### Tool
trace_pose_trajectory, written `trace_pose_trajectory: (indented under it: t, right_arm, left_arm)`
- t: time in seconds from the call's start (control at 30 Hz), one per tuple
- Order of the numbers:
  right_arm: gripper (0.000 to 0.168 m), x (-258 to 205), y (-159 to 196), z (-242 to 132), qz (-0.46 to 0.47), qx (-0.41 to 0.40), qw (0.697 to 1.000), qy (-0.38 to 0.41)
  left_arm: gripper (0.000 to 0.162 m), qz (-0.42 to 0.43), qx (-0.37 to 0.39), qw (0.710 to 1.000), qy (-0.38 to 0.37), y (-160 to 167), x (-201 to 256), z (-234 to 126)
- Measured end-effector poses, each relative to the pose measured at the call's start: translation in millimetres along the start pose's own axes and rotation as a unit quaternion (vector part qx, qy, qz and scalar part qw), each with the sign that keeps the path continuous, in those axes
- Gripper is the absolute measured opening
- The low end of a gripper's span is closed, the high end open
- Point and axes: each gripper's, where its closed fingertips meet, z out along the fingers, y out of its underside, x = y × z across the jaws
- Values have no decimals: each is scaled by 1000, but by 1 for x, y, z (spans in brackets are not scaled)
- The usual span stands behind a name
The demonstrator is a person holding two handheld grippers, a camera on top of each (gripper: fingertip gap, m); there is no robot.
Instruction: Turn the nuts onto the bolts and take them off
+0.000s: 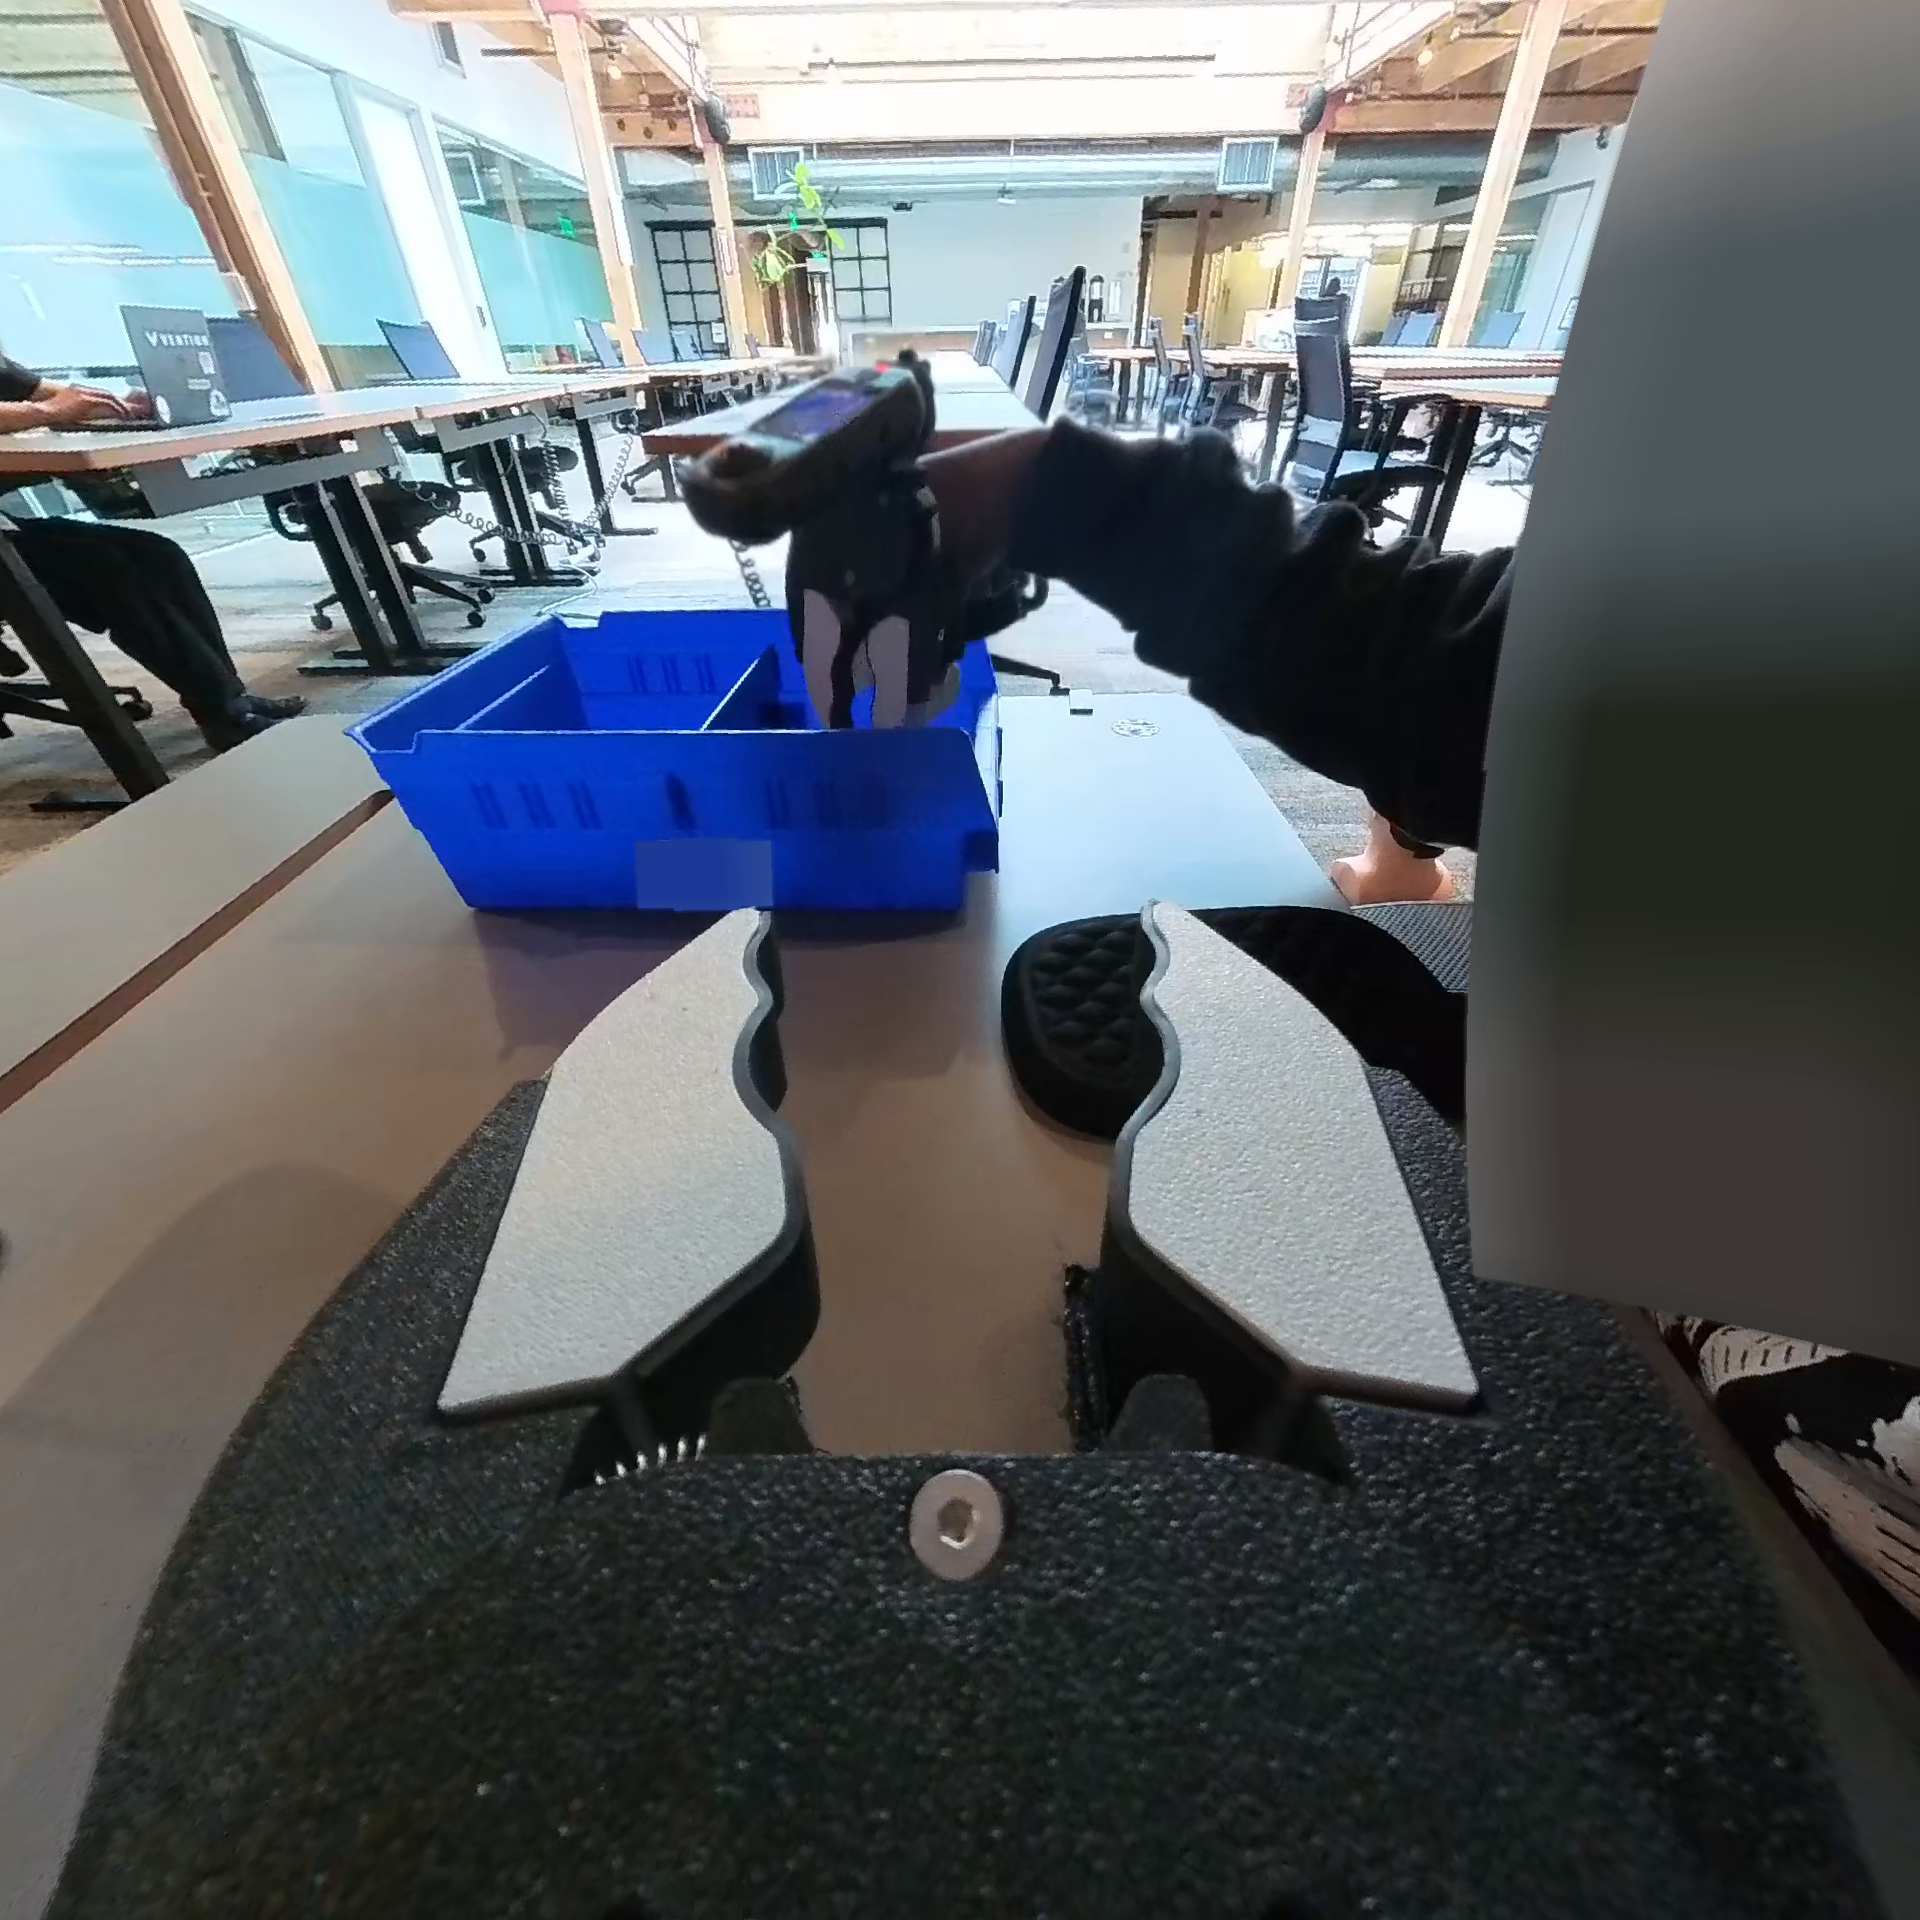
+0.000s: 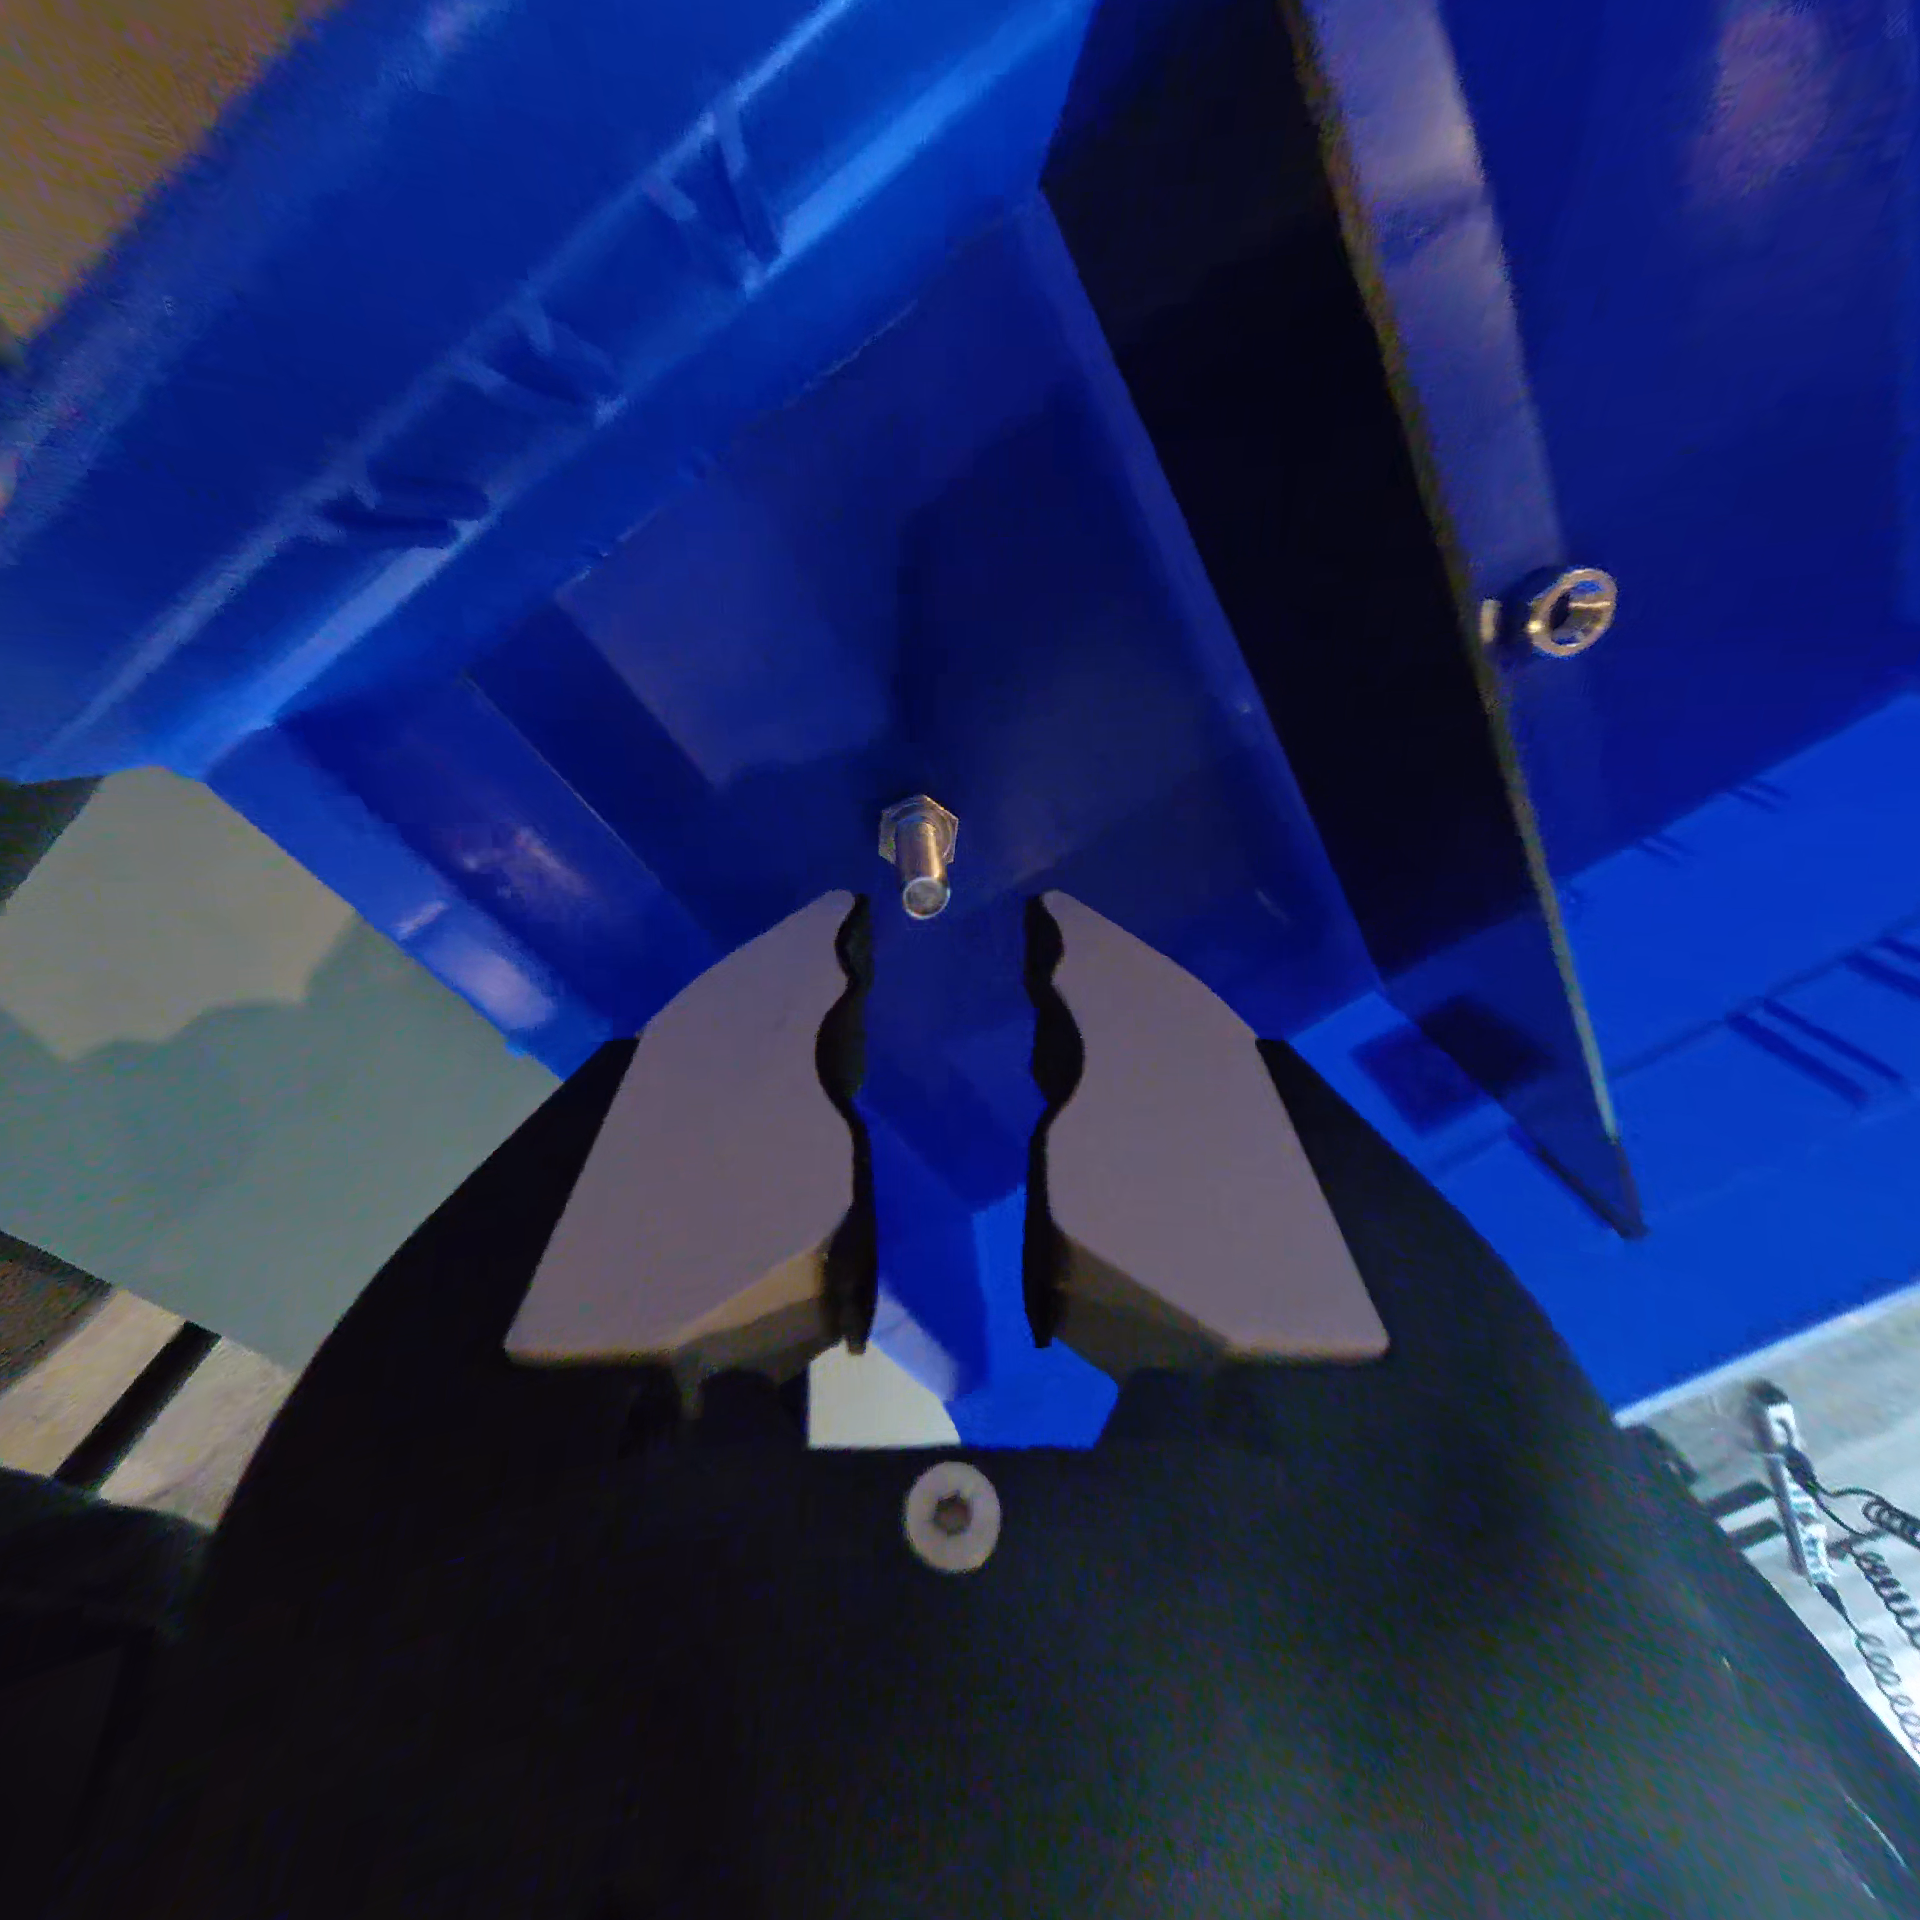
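Observation:
A blue divided bin (image 1: 665, 821) stands on the brown table (image 1: 260, 1091). My right gripper (image 1: 868, 717) reaches down into the bin's right compartment, held by a dark-sleeved arm (image 1: 1278, 613). In the right wrist view it (image 2: 943, 914) is open and empty, pointing down at a silver bolt (image 2: 923, 878) with a nut (image 2: 916, 831) at its far end, lying on the bin floor (image 2: 790, 665) just beyond the fingertips. A second silver nut (image 2: 1553, 625) lies past the dark divider (image 2: 1382, 520) in the neighbouring compartment. My left gripper (image 1: 961, 935) is open and empty, low over the table in front of the bin.
A black padded wrist rest (image 1: 1081, 1023) lies on the table right of my left fingers. A grey monitor edge (image 1: 1704, 665) fills the right side. A person sits at a laptop (image 1: 171, 364) at the far left desk. Desks and chairs stand beyond. Across from one pair of fingers to the other is roughly 35 centimetres.

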Motion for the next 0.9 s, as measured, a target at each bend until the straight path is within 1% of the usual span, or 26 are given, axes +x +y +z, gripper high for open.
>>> trace_pose_trajectory:
  t: [0.1, 0.17, 0.23, 0.3, 0.33, 0.4, 0.47, 0.53, 0.6, 0.7, 0.8, 0.9]
  right_arm:
    - [38, 3, -17, -26, 13, 44, 998, 40]
    - [50, 4, -41, -50, 28, 105, 991, 72]
    - [62, 2, -72, -77, 39, 177, 978, 103]
    - [72, -4, -106, -108, 46, 258, 957, 122]
    - [76, -11, -123, -124, 51, 302, 944, 118]
    - [78, -23, -153, -155, 70, 384, 914, 110]
    - [82, -34, -176, -180, 91, 441, 887, 98]
    - [93, -39, -192, -198, 116, 474, 867, 97]
    - [103, -40, -203, -206, 144, 486, 855, 110]
    - [114, -37, -213, -206, 190, 502, 832, 138]
    - [117, -33, -223, -200, 215, 533, 803, 157]
    - [115, -19, -225, -188, 241, 554, 775, 184]
  left_arm:
    - [65, 1, 2, 1000, -2, -1, 0, 0]
    - [65, 2, 2, 1000, -5, -3, -1, 0]
    - [65, 3, 2, 1000, -10, -4, -2, -1]
    - [65, 4, 3, 1000, -16, -6, -3, -2]
    - [65, 4, 4, 1000, -21, -7, -4, -3]
    - [65, 4, 7, 1000, -30, -10, -6, -5]
    - [65, 4, 8, 999, -41, -13, -9, -7]
    - [66, 7, 5, 998, -61, -15, -13, -10]
    - [66, 12, -5, 996, -93, -17, -20, -13]
    - [69, 11, -18, 986, -163, -21, -37, -24]
    - [73, -8, -20, 968, -249, -28, -57, -45]
    - [77, -24, -23, 941, -337, -35, -72, -81]
